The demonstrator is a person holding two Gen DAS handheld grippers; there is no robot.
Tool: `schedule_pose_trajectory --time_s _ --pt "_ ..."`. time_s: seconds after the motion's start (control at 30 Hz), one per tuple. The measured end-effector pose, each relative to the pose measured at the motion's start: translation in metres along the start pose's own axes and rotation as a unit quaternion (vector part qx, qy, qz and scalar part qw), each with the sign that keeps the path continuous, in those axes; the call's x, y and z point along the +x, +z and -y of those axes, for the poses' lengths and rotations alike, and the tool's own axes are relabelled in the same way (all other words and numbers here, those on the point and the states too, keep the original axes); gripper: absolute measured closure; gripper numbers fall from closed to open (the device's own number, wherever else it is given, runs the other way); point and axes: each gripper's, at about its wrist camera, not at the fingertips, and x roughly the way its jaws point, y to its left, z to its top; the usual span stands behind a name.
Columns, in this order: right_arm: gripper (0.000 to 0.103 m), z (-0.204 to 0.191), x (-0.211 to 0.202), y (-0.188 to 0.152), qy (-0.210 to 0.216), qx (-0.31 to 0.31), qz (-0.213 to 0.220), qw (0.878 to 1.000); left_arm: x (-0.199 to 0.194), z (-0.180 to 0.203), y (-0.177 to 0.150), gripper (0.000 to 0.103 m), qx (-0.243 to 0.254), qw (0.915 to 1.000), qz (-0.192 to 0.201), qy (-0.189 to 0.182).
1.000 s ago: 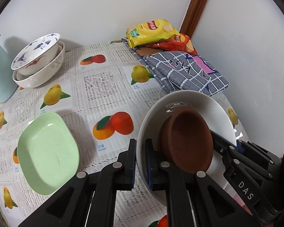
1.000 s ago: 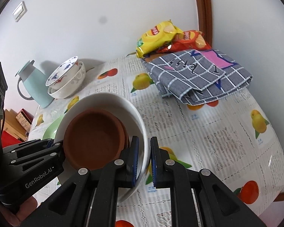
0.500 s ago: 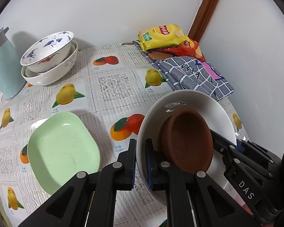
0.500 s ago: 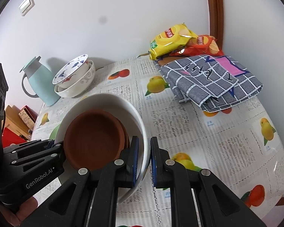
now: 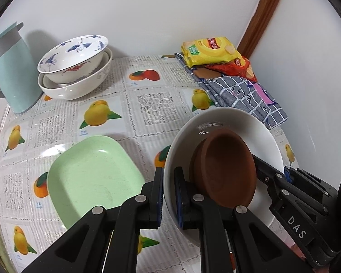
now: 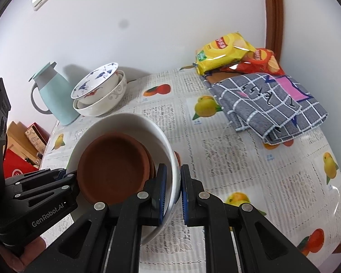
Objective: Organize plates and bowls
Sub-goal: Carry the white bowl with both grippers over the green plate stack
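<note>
Bowl grip from both sides: left gripper clamps the near rim of the white bowl, rim wall sandwiched between its blue-padded fingers, jaws nearly closed on it. Right gripper pinches the opposite rim of the same white bowl the same way, narrow gap filled by the bowl wall. Bowl is held tilted above the table, between the two grippers, each gripper body visible in the other's view. White bowl is wide, glossy, plain. Inside it sit brown bowls, matte terracotta colour, nested, leaning against the lower side of the white bowl; at least two rims show in the right wrist view, exact count unclear. Green plate lies flat on the table just left of the left gripper, pale green, rounded rectangle, shallow. Stacked bowls stand at the far left by the wall, blue-and-red patterned one nested tilted in a larger white one, beside a teal jug. Chip bags and grey checked cloth lie at the far right corner. Tablecloth has a fruit print.
</note>
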Motion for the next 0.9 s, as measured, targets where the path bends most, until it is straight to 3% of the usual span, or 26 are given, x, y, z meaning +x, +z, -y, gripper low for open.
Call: schedule_pose_trajectory --time_s 0.9 --pt "0.091 -0.091 0.053 0.009 0.054 -0.058 -0.029 0.996 -0.004 -0.101 -0.007 0.093 -0.069 0.9964 -0.003 0.05"
